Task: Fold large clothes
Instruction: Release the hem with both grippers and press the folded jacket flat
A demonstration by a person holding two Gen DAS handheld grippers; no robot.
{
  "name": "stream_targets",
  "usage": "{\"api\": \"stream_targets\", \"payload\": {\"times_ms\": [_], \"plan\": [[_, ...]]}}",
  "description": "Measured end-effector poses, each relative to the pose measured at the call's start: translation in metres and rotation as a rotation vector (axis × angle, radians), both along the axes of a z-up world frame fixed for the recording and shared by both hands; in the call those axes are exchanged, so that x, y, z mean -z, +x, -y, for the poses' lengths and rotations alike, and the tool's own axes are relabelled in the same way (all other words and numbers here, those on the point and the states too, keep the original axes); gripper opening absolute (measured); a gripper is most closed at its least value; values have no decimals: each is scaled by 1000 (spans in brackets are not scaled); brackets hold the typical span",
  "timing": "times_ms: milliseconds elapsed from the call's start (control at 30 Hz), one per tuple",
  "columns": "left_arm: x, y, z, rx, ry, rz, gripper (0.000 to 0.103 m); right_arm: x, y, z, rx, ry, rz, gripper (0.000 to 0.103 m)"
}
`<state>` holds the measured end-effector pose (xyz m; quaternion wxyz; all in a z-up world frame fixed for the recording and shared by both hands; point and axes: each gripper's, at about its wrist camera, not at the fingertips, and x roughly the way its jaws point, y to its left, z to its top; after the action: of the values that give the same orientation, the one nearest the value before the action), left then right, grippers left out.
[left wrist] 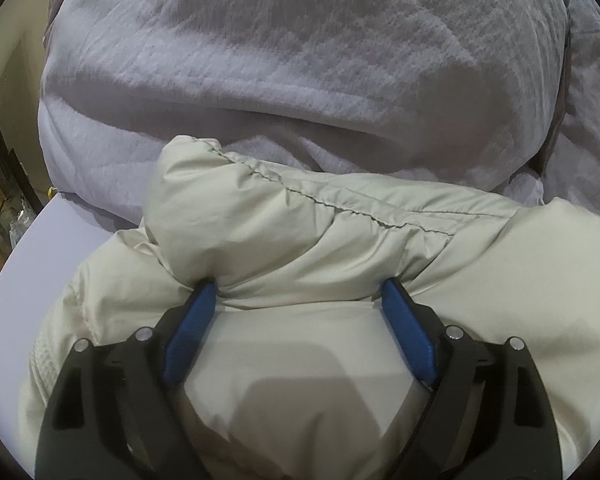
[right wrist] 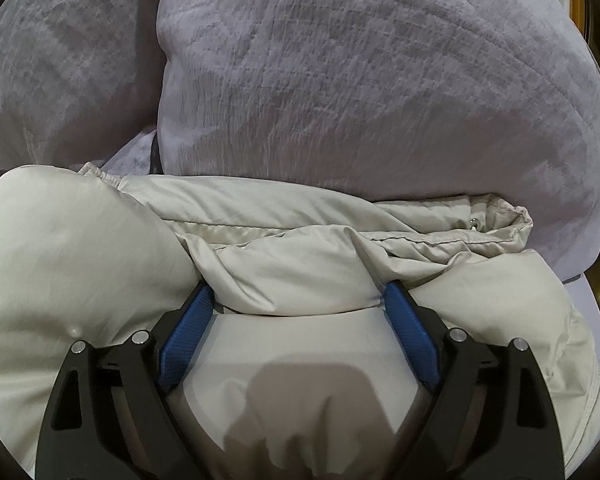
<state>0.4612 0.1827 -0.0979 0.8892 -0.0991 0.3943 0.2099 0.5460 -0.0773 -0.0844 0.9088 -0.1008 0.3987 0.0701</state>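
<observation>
Jacket (left wrist: 340, 240) lies puffed on the bed, long axis across both tools, its folded ridge just ahead of the fingertips. I read the left tool (left wrist: 298, 294) and right tool (right wrist: 298, 294) as spread wide, blue pads flanking the ridge, not clamped. Grey pillows (right wrist: 360, 80) beyond. Neither hand looks nearer.

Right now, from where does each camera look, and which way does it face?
Left wrist: sits on the left gripper, looking forward and down along its blue fingers at the cream jacket, with a grey pillow behind; jaws wide, straddling a puffy fold.
Right wrist: sits on the right gripper, facing likewise at the jacket and a pillow; jaws wide around a fold.
Shared: the jacket and the grey bedding; no hand shows in either.
</observation>
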Motion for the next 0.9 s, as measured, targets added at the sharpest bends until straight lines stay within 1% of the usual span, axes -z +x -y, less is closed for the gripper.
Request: {"api": "stream_targets", "payload": {"times_ms": [400, 467, 500, 900], "plan": [[-3, 1, 0, -1, -1, -2, 86, 0, 1, 2, 3, -3, -3, 90], [-2, 1, 1, -1, 0, -3, 86, -1, 1, 2, 3, -3, -3, 90], [1, 1, -7, 0, -1, -3, 86, -1, 1, 1, 4, -2, -3, 90], [3, 1, -6, 0, 0, -10, 86, 0, 2, 2, 3, 0, -7, 90]]}}
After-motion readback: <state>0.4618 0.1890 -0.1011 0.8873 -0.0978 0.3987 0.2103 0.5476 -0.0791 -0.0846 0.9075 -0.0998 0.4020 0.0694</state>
